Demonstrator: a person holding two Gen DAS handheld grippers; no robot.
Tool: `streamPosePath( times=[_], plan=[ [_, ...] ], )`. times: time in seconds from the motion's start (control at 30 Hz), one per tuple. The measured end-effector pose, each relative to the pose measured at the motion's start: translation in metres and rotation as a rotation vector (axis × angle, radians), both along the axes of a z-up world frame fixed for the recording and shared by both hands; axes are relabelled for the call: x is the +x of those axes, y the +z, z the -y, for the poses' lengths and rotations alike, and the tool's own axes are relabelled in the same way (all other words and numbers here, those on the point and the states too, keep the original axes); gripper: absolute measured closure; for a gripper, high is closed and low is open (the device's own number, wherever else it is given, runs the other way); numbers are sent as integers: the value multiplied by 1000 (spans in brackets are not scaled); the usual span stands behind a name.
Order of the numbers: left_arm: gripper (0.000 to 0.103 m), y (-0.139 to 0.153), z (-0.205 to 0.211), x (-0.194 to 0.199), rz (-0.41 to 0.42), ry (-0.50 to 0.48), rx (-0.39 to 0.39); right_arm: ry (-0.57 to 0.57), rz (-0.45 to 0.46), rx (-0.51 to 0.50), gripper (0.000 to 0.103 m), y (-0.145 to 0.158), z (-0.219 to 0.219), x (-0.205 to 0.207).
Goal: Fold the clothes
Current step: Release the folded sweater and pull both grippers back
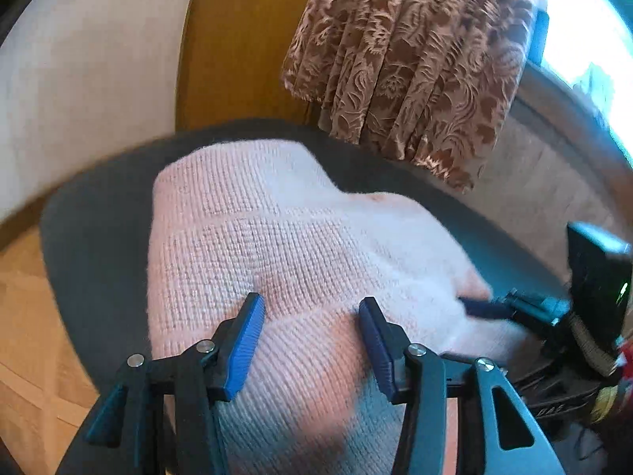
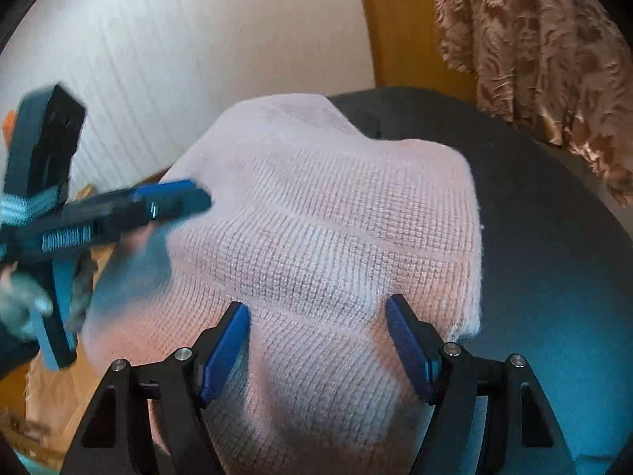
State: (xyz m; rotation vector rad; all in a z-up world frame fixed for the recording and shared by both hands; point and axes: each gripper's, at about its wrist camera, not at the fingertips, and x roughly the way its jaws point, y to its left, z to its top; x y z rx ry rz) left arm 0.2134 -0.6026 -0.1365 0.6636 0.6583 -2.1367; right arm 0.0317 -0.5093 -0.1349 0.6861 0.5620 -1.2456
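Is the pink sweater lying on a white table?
No, the pink sweater lies on a dark grey round seat.

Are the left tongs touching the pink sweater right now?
Cannot tell. In the left wrist view the left tongs stand open over the pink sweater, but no gap or contact shows plainly; the right wrist view is blurred there.
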Motion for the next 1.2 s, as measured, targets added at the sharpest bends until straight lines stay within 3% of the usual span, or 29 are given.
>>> streamPosePath(
  times=[0.1,0.17,0.3,0.37,0.47,0.53,0.67,0.87,1.2],
  plan=[
    [52,6,3,9,-71,60,31,-20,-18,-13,30,0,-8,7],
    [49,21,-1,14,-72,131,39,-42,-27,-5,30,4,-1,7],
    [44,58,-33,30,60,257,-83,-113,-51,35,15,31,-7,24],
    [42,70,-50,39,118,305,-114,-164,-43,-26,15,58,-29,33],
    [42,87,-79,53,221,379,-138,-212,-36,-89,0,90,-54,50],
    [43,98,-94,62,226,378,-135,-245,-44,-106,0,106,-64,63],
    [69,116,-123,80,220,347,-141,-320,-67,-54,0,110,-68,75],
    [69,128,-157,108,175,355,-89,-295,-136,-85,0,119,-110,108],
    [72,123,-187,110,158,365,-48,-251,-221,-130,0,134,-158,147]
  ],
)
